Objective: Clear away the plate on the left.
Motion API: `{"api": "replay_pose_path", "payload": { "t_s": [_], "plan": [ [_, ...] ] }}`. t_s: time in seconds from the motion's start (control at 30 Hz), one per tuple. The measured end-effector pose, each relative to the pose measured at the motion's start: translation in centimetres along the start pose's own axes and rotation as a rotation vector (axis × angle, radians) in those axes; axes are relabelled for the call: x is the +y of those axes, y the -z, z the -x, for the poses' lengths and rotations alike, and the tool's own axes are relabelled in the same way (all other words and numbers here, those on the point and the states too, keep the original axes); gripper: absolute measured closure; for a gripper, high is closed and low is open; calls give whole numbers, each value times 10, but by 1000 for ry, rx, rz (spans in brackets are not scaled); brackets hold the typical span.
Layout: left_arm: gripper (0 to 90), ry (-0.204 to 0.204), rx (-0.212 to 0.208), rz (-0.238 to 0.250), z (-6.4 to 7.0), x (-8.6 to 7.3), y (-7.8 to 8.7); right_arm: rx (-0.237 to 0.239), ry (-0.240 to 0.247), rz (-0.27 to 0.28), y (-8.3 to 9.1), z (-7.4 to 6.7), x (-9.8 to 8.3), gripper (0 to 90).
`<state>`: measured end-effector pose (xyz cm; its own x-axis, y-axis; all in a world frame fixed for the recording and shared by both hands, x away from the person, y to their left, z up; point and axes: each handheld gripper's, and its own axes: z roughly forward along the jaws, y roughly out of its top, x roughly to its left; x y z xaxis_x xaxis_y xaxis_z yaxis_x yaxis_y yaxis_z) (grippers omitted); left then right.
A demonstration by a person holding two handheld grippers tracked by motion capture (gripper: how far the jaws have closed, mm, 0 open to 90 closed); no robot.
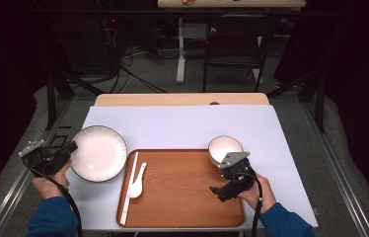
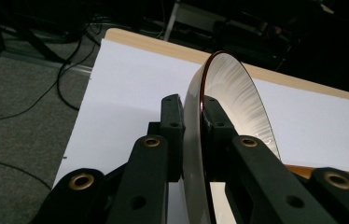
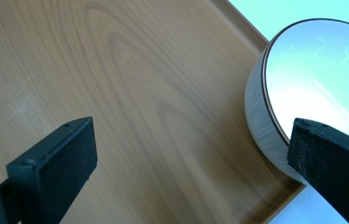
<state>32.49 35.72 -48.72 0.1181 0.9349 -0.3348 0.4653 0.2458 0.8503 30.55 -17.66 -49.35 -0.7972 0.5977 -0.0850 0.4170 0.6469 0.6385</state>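
I have the left gripper [image 1: 69, 148] with its fingers clamped on the near rim of the plate [image 1: 98, 153], beside the tray [image 1: 182, 197] on the table [image 1: 182, 126], probably to carry it over, while my right gripper [image 1: 219, 192] waits open above the tray.

Dark room, grey carpet floor [image 1: 163, 74], black chair [image 1: 235, 47] behind.

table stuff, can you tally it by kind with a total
plate: 1
bowl: 1
spoon: 1
chopsticks: 1 pair
tray: 1
total: 5
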Motion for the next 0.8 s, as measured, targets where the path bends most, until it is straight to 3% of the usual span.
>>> {"api": "replay_pose_path", "payload": {
  "t_s": [0.3, 0.8],
  "plan": [
    [819, -20, -69, 20, 14, 6, 8, 3, -5, 5, 1, 1, 0, 9],
    [813, -14, -161, 22, 31, 8, 11, 14, -21, 31, 2, 2, -1, 0]
  ]
}}
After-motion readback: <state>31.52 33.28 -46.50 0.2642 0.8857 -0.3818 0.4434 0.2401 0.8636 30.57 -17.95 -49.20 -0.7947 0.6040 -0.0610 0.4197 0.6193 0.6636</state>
